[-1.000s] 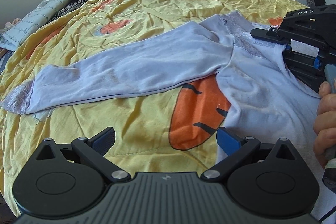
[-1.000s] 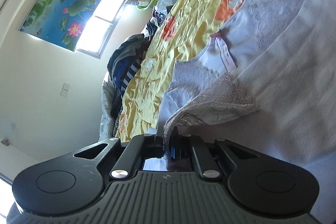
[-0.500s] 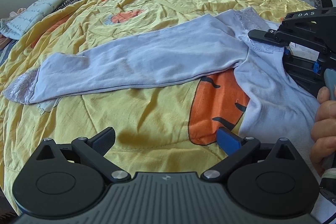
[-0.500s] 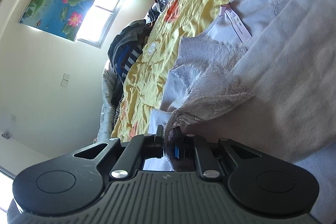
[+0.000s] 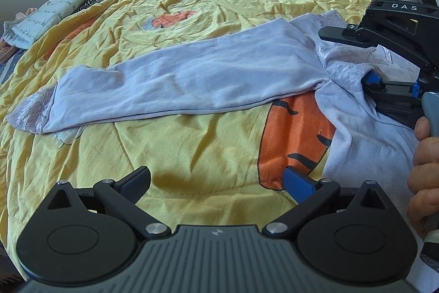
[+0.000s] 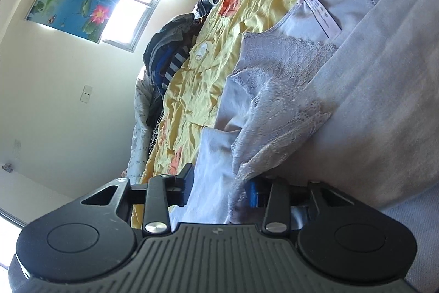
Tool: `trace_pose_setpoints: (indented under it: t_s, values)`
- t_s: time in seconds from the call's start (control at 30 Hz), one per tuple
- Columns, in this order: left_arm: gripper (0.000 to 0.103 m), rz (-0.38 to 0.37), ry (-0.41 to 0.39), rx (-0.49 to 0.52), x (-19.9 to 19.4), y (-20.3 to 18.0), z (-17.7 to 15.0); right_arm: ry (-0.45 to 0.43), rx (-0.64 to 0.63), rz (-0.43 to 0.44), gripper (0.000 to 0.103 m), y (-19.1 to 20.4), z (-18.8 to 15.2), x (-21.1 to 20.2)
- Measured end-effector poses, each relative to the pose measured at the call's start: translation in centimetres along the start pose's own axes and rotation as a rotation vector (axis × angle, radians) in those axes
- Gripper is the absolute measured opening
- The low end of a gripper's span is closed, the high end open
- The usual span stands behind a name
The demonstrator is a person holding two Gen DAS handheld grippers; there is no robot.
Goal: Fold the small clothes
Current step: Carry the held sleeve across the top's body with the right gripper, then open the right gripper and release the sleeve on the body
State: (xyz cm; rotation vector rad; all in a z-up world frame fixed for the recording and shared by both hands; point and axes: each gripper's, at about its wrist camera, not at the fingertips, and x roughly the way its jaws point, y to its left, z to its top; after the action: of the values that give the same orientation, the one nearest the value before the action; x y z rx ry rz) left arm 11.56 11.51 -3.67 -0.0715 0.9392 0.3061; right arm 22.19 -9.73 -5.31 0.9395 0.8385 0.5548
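Since the earlier frames, the right tool (image 6: 219, 188) has been opened: its jaws, formerly pinched on the lace shoulder trim (image 6: 285, 111), are now parted, with the lace draped loosely between them and nothing gripped. The left tool (image 5: 216, 180) is held wide open and empty, low over the yellow quilt (image 5: 192, 150) on the bed, just beside the hem of the lavender long-sleeved top (image 5: 365, 133). The top is spread flat on the quilt, its sleeve (image 5: 192, 81) stretched out sideways. Judged from this, the laying-out step is being finished. Next, the sleeve would probably need to be gripped near its lace cuff (image 5: 33, 111) and folded across the body.
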Motion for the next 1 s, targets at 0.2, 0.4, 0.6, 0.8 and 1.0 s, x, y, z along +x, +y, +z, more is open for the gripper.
trace_pose_setpoints:
  t_s: [0.2, 0.4, 0.6, 0.8, 1.0]
  values:
    - [0.103, 0.003, 0.002, -0.012, 0.0, 0.4, 0.0, 0.014, -0.005, 0.019, 0.047, 0.5, 0.0, -0.5]
    - [0.103, 0.007, 0.001, -0.014, -0.2, 0.6, -0.1, 0.015, 0.004, -0.011, 0.051, 0.8, -0.2, -0.7]
    - [0.103, 0.014, 0.003, -0.028, -0.1, 1.4, 0.0, 0.019, 0.081, 0.007, 0.052, -0.2, -0.3, -1.8]
    - [0.103, 0.024, 0.006, -0.04, 0.1, 2.1, -0.1, 0.102, 0.078, 0.064, 0.061, 0.0, -0.9, -2.4]
    - [0.103, 0.031, 0.008, -0.046, 0.1, 2.6, -0.1, 0.152, 0.083, 0.095, 0.062, 0.1, -1.2, -2.4]
